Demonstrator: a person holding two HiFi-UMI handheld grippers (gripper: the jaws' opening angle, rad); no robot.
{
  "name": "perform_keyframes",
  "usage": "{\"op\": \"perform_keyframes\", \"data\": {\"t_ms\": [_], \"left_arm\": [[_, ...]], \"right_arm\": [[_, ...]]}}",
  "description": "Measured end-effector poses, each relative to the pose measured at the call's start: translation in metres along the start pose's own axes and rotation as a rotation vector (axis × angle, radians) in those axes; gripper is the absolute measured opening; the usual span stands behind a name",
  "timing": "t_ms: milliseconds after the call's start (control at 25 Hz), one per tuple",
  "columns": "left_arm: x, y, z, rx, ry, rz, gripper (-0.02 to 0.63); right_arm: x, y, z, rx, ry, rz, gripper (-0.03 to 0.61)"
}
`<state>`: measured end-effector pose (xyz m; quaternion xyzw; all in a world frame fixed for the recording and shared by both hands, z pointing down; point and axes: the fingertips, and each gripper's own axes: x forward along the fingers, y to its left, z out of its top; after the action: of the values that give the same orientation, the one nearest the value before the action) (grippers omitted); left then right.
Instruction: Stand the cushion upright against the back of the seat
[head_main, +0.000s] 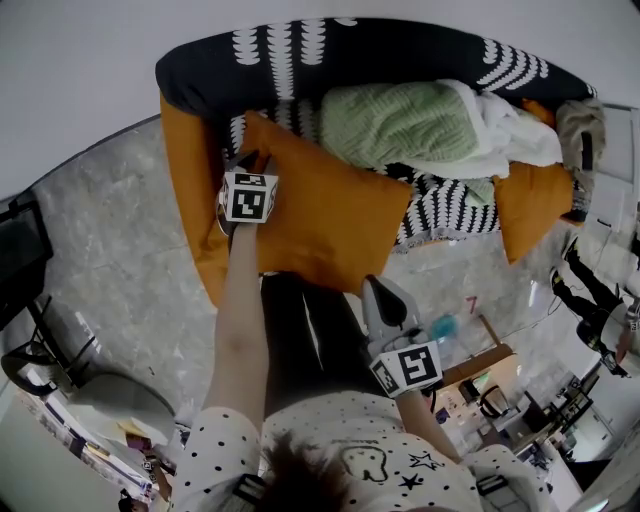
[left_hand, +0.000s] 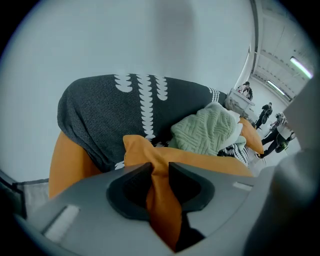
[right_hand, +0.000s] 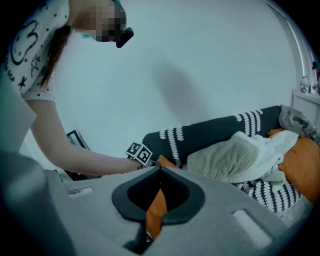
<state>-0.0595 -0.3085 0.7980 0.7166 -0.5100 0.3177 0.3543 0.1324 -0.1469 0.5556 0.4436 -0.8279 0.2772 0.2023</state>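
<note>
— A home? There's an orange sofa (head_main: 190, 170) under a black-and-white patterned throw (head_main: 300, 50), with a square orange cushion (head_main: 330, 215).

— Only a staged corner. Beyond it are a grey marbled floor (head_main: 110, 250), a grey chair (head_main: 120, 400), and people standing (left_hand: 265, 114) under long ceiling strip lights (left_hand: 300, 66). It looks like a big lab hall.

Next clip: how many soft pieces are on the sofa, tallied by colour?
Orange: 3, the cushion, a left-end piece, a right-end piece
Green: 1, knitted blanket
White: 1, cloth
Grey: 1, bundle
Black with white pattern: 1, throw
Total: 7
</note>
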Motion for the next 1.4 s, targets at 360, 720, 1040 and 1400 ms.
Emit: {"op": "perform_keyframes", "data": {"t_ms": [360,720,1040,1400], "left_arm": [[-0.006,-0.006,-0.004,0.035,-0.024,0.013,0.012],[-0.021,-0.010,0.001,0.031,-0.077,-0.004,0.009],[-0.051,-0.033,0.004,0.107,-0.123,-0.038,0.008],[-0.079,-0.050,0.007,0.097,-0.170,-0.019,0.008]], "right_arm": [[0.002,0.000,0.002,-0.008,-0.002,0.002,-0.003],[0.003,-0.002,0.007,-0.025,-0.003,-0.008,-0.003],[0.001,-0.001,0.027,-0.051,-0.046,-0.009,-0.003],[-0.008,0.005,0.040,-0.077,-0.090,0.004,-0.003]]}}
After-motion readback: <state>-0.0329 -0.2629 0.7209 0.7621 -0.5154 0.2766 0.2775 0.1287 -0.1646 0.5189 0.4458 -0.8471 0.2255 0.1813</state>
